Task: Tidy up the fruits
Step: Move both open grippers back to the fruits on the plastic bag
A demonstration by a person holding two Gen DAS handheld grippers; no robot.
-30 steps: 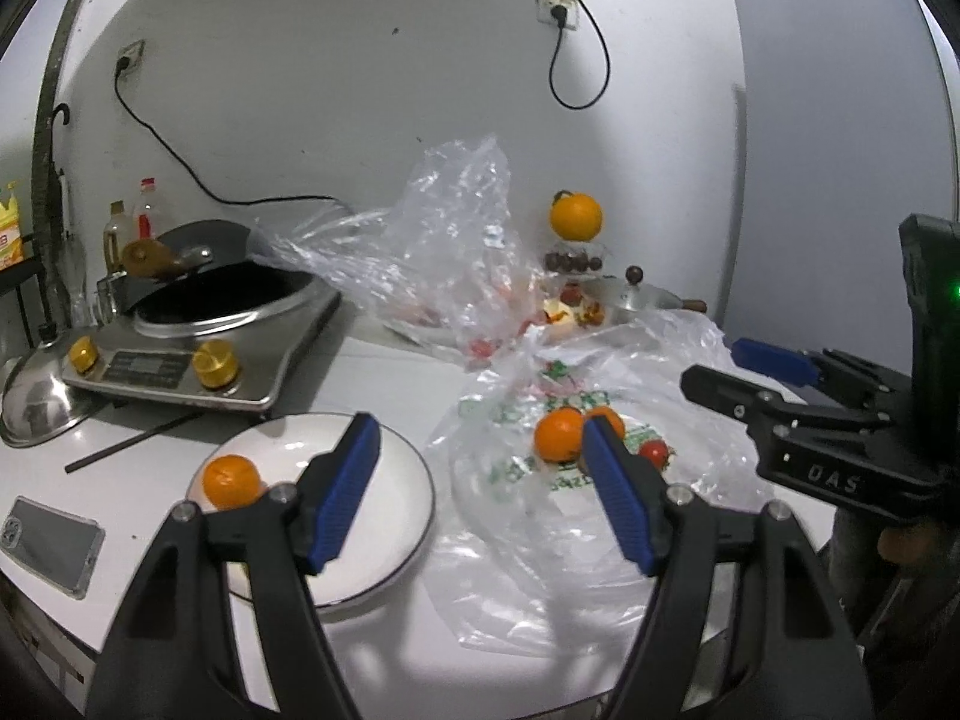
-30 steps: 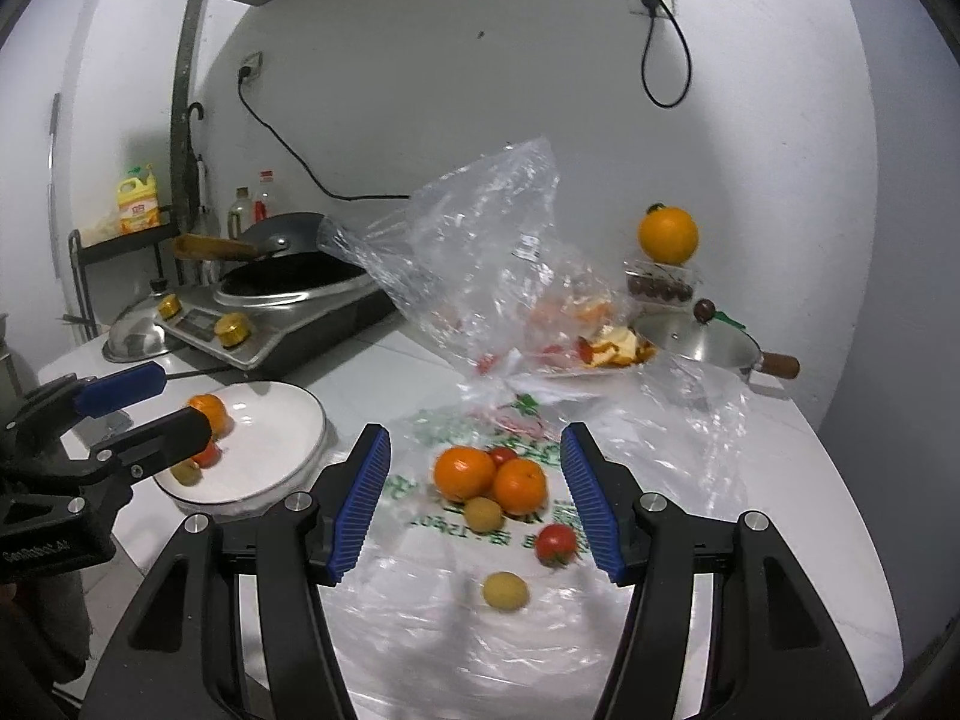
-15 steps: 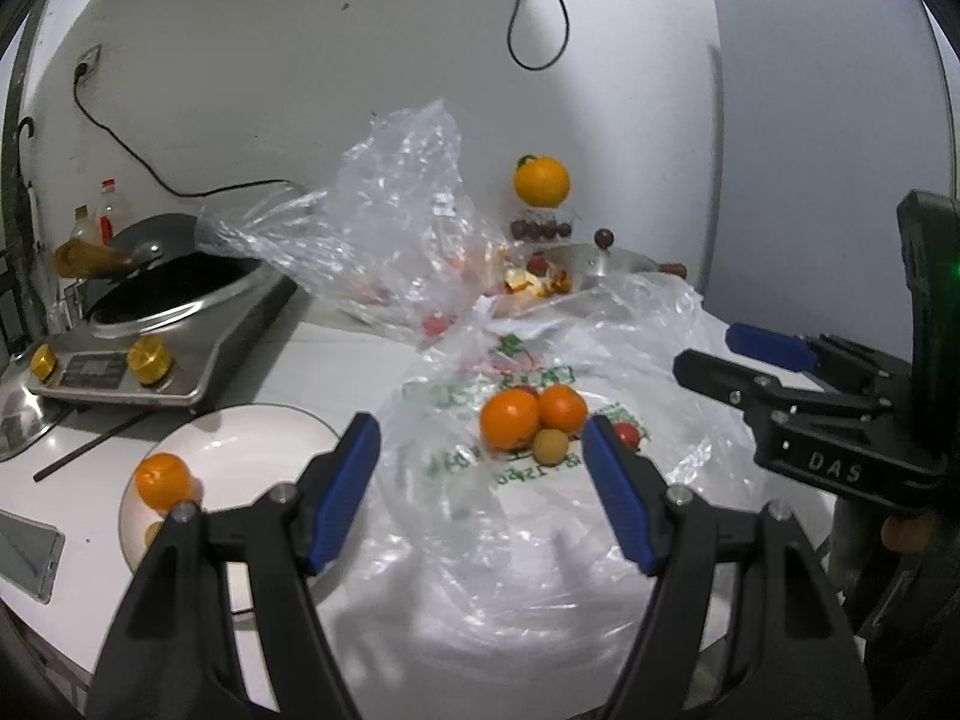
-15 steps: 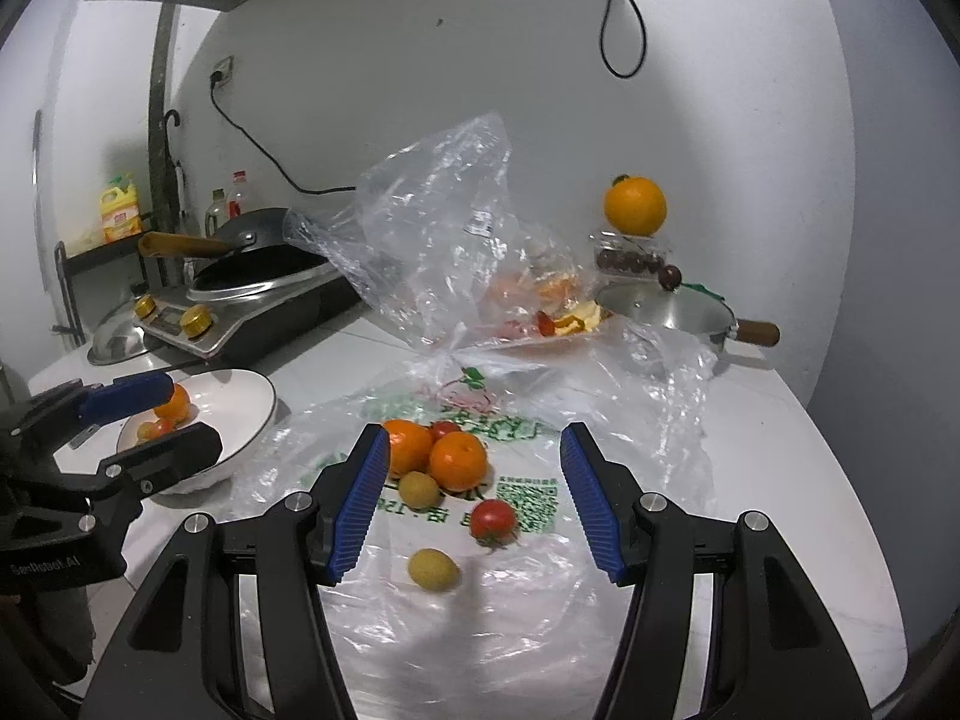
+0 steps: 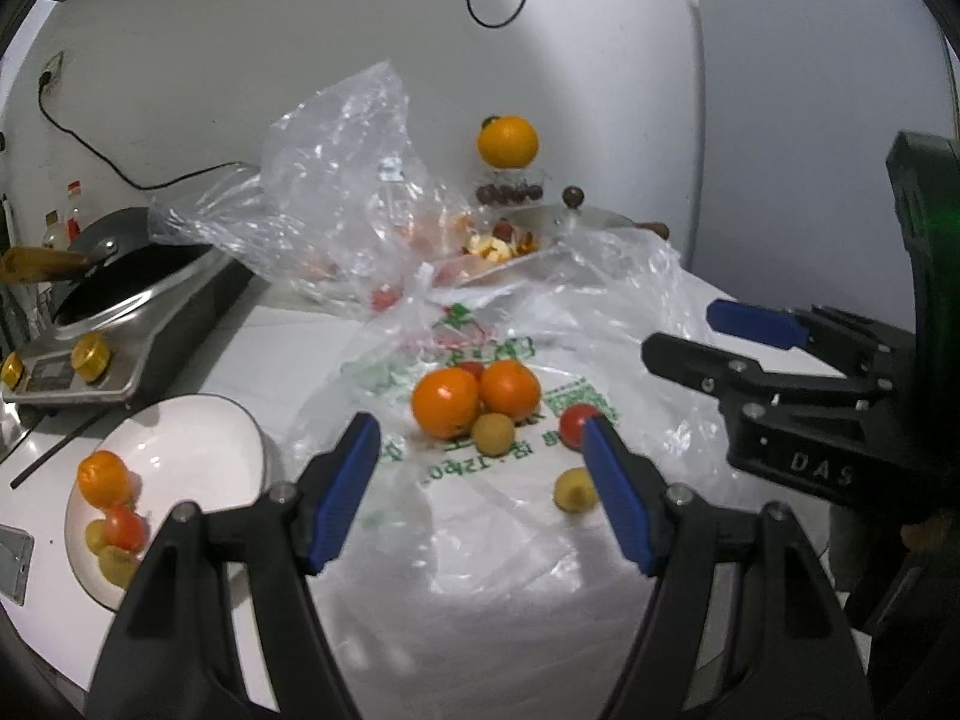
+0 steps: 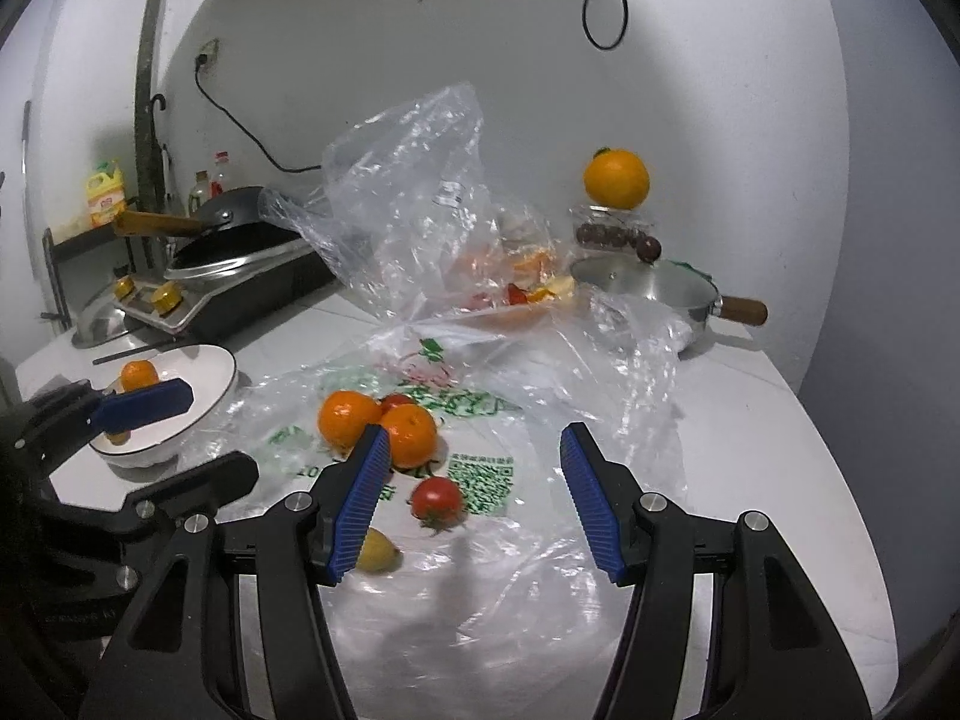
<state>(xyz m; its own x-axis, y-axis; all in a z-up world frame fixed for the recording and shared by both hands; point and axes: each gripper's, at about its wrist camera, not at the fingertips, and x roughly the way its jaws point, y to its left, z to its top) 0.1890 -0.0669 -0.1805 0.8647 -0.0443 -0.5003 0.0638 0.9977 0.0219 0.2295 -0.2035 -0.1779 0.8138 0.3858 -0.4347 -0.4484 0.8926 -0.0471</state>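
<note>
Two oranges (image 5: 447,400) (image 6: 347,418), a red tomato (image 5: 575,423) (image 6: 437,499) and small yellow fruits (image 5: 493,433) (image 6: 375,551) lie on a flattened clear plastic bag (image 5: 480,528) (image 6: 540,396). A white plate (image 5: 198,450) (image 6: 204,369) at the left holds an orange (image 5: 102,477), a tomato and yellow fruits. My left gripper (image 5: 483,450) is open and empty, just before the fruit pile. My right gripper (image 6: 474,450) is open and empty above the tomato; it also shows in the left wrist view (image 5: 708,336).
An induction cooker with a black wok (image 5: 120,294) stands at the back left. A crumpled clear bag (image 5: 336,192) with fruit scraps, a lidded pan (image 6: 648,288) and an orange on a jar (image 6: 617,179) stand by the wall. A phone (image 5: 12,564) lies at the left edge.
Both grippers have moved right and closer to the fruit pile on the bag. The plate has slid toward the left edge of the views. Both stay open.
</note>
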